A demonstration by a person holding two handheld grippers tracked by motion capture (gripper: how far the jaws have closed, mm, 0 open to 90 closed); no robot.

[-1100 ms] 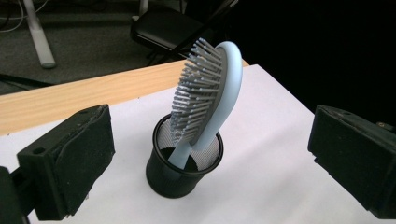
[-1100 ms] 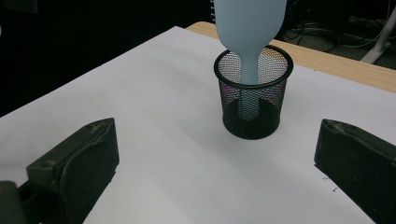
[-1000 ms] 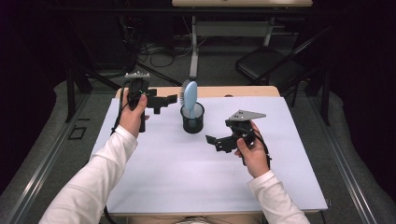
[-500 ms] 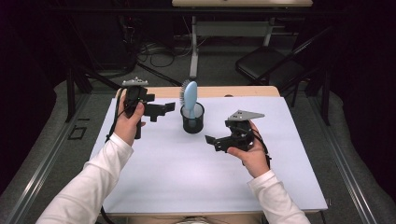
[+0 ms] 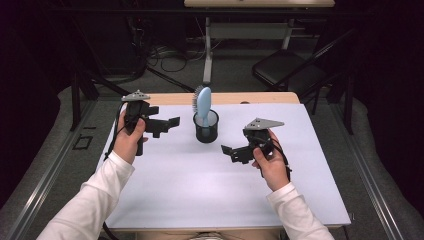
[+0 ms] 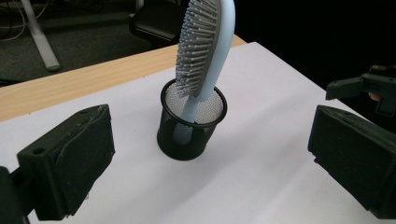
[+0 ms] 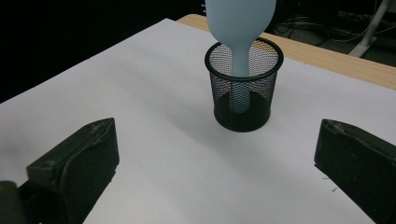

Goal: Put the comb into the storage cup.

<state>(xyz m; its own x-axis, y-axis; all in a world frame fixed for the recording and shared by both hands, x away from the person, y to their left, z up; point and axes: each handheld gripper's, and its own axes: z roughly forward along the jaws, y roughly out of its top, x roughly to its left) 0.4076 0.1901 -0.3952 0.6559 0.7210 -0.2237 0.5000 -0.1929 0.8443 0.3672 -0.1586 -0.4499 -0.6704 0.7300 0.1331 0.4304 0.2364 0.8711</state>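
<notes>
Hairbrush stood handle-down in mesh cup, mid-bench, w/ both tools flanking it.

Brush leaned on cup rim, head well above it; cup sat on white sheet over bench. Left tool & right tool were both spread wide, gripping nothing, near cup but apart. Risk, imo: cup looked light & top-heavy, so a sideways nudge or angled pull on brush could tip it.

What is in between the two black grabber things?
The mesh cup with the blue hairbrush standing in it sits between the left gripper and the right gripper, seen in the high view. Both grippers are open, touching nothing.
</notes>
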